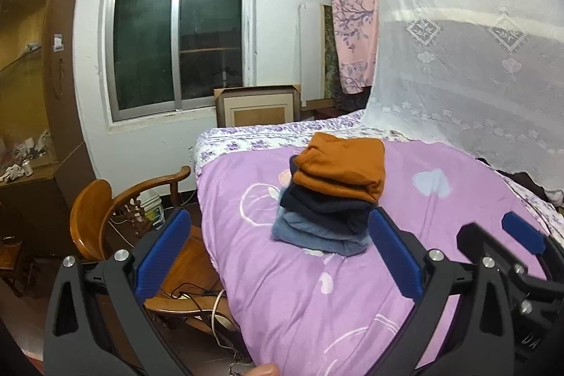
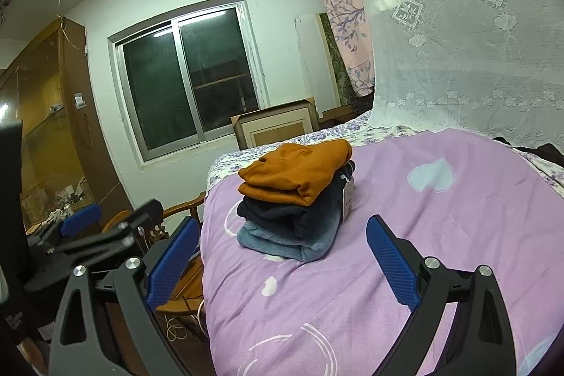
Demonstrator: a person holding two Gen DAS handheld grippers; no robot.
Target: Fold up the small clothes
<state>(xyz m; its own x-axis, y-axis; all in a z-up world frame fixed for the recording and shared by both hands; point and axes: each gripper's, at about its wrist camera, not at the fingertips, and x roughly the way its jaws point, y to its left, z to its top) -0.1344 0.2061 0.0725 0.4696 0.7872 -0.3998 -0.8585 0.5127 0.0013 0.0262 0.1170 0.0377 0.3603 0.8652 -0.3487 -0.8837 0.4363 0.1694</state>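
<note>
A stack of three folded clothes lies on the purple quilt (image 1: 317,298): an orange piece (image 1: 343,168) on top, a dark navy one (image 1: 328,208) in the middle, a light blue fleece one (image 1: 317,235) at the bottom. The stack also shows in the right wrist view (image 2: 296,199), with a white tag (image 2: 347,201) hanging from the navy piece. My left gripper (image 1: 278,245) is open and empty, held just short of the stack. My right gripper (image 2: 282,252) is open and empty, also short of the stack; it shows at the right of the left wrist view (image 1: 521,235).
A wooden chair (image 1: 105,221) stands left of the bed, with cables on the floor beneath. A white lace net (image 1: 465,59) hangs over the bed's right side. A wooden cabinet (image 1: 31,76) stands at the left, a window (image 1: 179,48) on the far wall.
</note>
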